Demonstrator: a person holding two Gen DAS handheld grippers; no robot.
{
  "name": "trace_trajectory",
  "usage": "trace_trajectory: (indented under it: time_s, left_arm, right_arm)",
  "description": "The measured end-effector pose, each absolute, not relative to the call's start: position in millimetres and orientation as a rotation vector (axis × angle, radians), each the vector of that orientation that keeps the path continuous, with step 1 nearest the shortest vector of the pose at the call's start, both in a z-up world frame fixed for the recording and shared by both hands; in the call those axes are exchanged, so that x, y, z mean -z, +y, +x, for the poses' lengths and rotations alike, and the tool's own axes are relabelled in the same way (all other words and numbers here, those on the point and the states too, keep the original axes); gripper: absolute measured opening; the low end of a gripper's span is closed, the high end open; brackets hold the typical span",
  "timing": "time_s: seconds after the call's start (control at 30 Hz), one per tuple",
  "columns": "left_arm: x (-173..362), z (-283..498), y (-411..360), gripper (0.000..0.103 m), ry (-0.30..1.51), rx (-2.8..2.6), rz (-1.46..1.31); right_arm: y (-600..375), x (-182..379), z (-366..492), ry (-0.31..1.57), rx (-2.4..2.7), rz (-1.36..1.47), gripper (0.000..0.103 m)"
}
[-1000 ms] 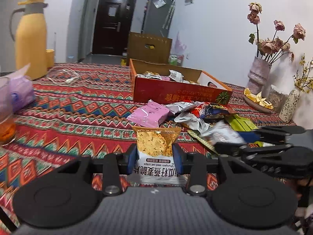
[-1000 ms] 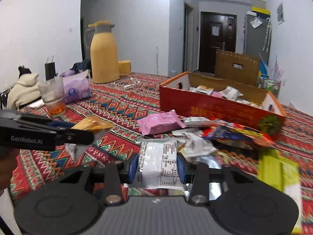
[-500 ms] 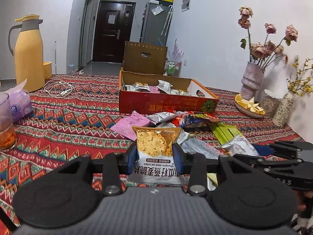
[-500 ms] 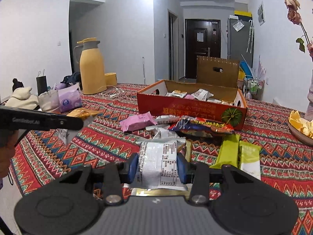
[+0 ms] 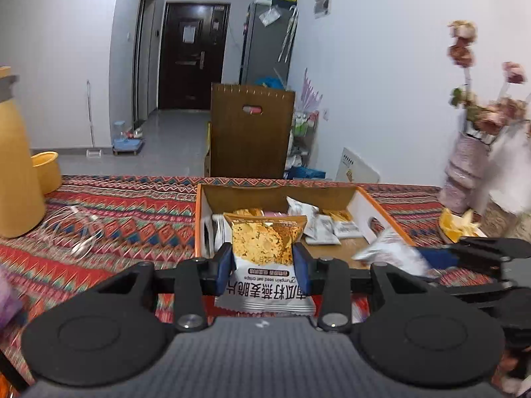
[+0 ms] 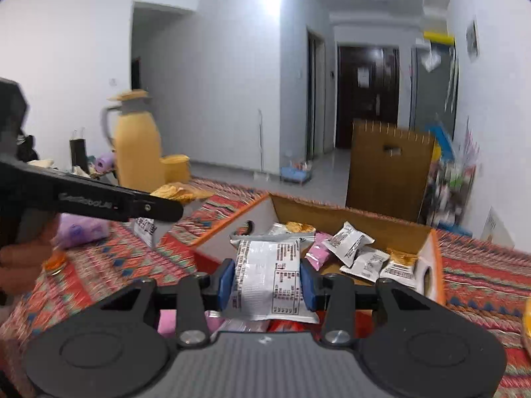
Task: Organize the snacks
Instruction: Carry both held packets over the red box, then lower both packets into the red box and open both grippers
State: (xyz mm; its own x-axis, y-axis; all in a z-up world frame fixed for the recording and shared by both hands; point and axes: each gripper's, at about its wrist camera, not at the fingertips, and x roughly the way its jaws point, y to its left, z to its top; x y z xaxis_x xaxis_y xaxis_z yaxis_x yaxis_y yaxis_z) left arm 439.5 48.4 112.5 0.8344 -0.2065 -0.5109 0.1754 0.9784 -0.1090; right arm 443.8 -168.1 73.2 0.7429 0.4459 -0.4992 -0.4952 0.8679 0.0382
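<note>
**Both grippers loaded at the box**

Patterned woven tablecloth (image 5: 126, 212); white-walled room, dark door (image 5: 192, 56) behind. Left gripper (image 5: 264, 262) clamps an upright oat crisp packet (image 5: 265, 252) before the open cardboard box (image 5: 371, 205). Right gripper (image 6: 267, 278) grips a glossy silver packet (image 6: 268, 278) at the box's near edge

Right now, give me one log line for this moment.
phase: carry to box | left gripper: shut on crisps packet | right gripper: shut on silver packet | cardboard box: open, holding several snacks
</note>
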Motion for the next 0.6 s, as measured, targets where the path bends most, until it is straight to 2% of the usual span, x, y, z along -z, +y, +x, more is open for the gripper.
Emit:
trace_trajectory:
  time_s: [0.1, 0.27, 0.33, 0.37, 0.43, 0.6]
  left_arm:
    - [-97.5, 495.9, 41.5, 0.039, 0.6, 0.176, -0.049]
    - [-59.7, 568.7, 35.2, 0.039, 0.705, 0.15, -0.065]
    - [-47.8, 587.1, 33.6, 0.04, 0.724, 0.144, -0.06]
    - [-42.2, 593.4, 33.3, 0.043, 0.722, 0.137, -0.053]
    - [-33.7, 602.8, 34.9, 0.044, 0.732, 0.129, -0.044]
    - [-31.3, 598.3, 46.6, 0.054, 0.731, 0.207, -0.095]
  right_arm:
    - [-141.2, -48.8, 512.5, 0.595, -0.471, -0.17, 0.04]
    - [-115.0, -7.4, 594.0, 0.748, -0.447, -0.129, 0.041]
    - [-109.1, 5.8, 610.9, 0.777, -0.424, -0.094, 0.048]
    - [-107.8, 11.2, 617.5, 0.79, -0.423, -0.072, 0.059]
    - [-108.7, 16.6, 616.5, 0.801, -0.463, -0.031, 0.061]
    - [-122.4, 4.1, 610.6, 0.768, -0.496, 0.02, 0.063]
